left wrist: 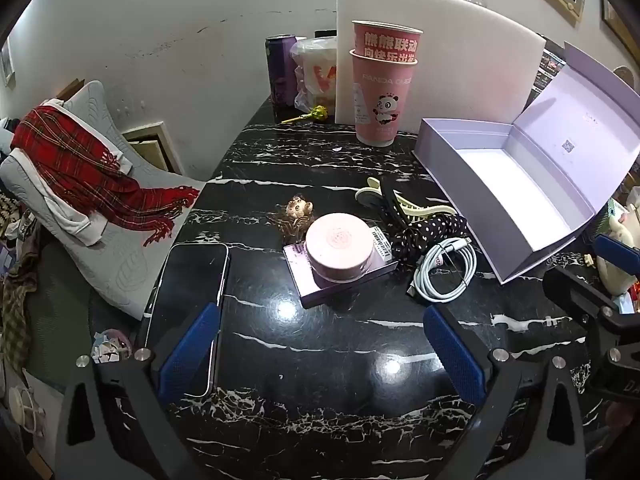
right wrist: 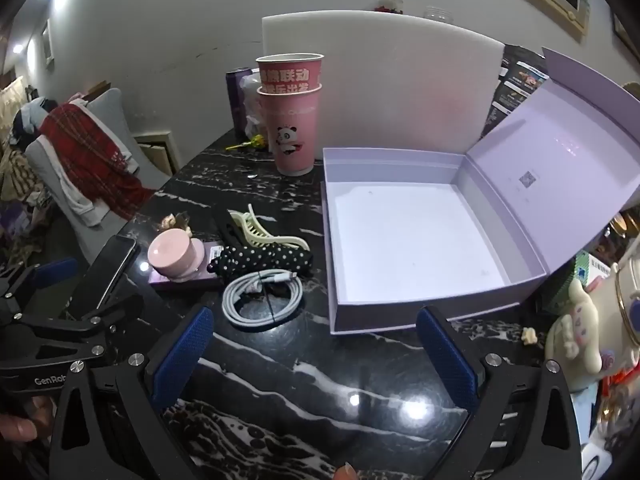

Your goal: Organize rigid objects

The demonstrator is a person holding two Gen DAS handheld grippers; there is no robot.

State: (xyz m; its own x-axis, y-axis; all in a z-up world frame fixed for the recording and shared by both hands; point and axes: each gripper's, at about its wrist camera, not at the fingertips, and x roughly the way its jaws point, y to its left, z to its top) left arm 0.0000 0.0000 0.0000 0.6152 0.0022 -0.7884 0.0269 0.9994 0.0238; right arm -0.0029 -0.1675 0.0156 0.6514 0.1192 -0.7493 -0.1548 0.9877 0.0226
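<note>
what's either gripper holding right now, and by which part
Nothing is held. The left gripper and the right gripper are both open above the black marble table, with nothing between their blue pads.

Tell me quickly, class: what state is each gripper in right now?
Left gripper: open, holding nothing, above the black marble table.
Right gripper: open, holding nothing, near the open lilac box.

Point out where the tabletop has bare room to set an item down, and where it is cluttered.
Bare marble lies in front of both open grippers, left gripper and right gripper, bordered by the phone, the white cable and the lilac box, whose floor is empty. It is crowded around the pink jar, the polka-dot item and the hair clip.
</note>
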